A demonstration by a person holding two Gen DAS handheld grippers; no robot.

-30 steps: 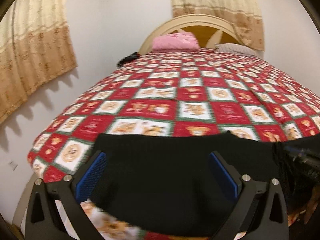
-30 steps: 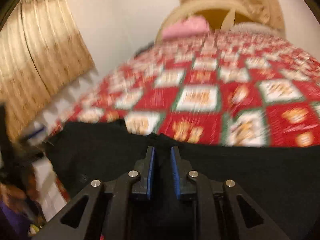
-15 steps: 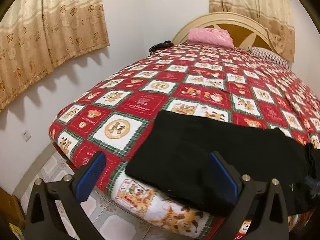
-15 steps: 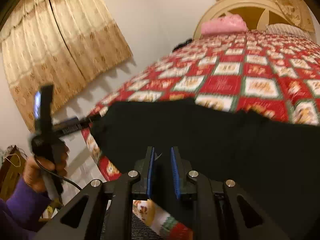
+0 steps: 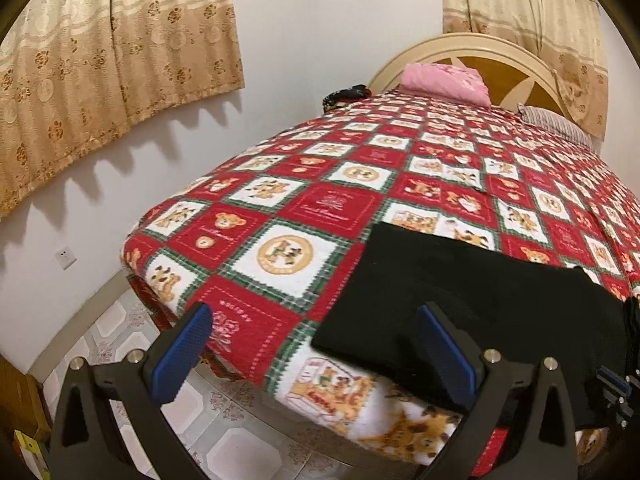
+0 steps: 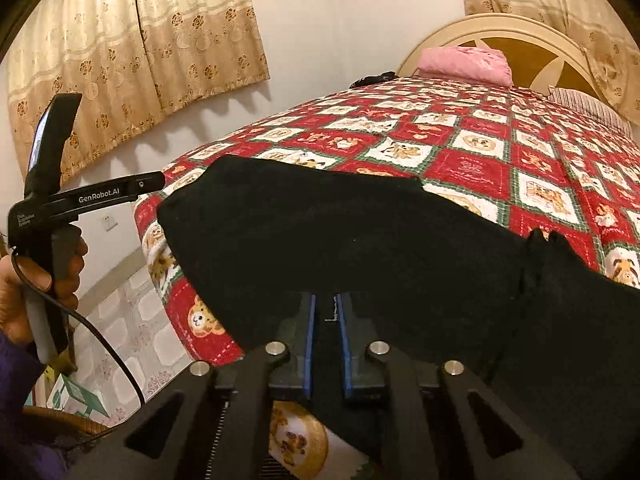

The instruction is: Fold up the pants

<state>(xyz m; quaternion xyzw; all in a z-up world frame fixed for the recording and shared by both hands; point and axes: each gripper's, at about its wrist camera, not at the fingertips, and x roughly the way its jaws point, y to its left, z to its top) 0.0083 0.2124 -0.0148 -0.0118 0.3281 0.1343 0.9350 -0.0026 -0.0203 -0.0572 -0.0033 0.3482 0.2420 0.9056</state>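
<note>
Right claw: jaws have just been closing and now stand nearly together, pinching the near hem of the black pants. Cloth sits between the blue pads, so call it clenched on fabric, though the bite looks shallow, edge only.

Left claw: released, jaws wide, nothing between them. Its right pad overlaps the pants' near left corner in view; can't tell if it touches. Its left pad hangs off the bed's corner over the floor tiles. In the right wrist view the person's hand holds that tool well left of the pants.

Pants lie flat along the near edge of the bed on the red checked blanket, one long band running left to right, with a bunched lump at the right end. Near edge hangs slightly over the side.

Judgement on the step: looks like a grab of the near edge ahead of a fold.
- Left claw should move right, get both pads around the near left corner, take a deep bite through every layer, then close.
- Match the right claw's height so the hem lifts level.
- Lift just clear of the blanket, carry far evenly, keep tension between claws to avoid a sagging middle.
- Risk: shallow right pinch slipping; the lump on the right dragging.
</note>
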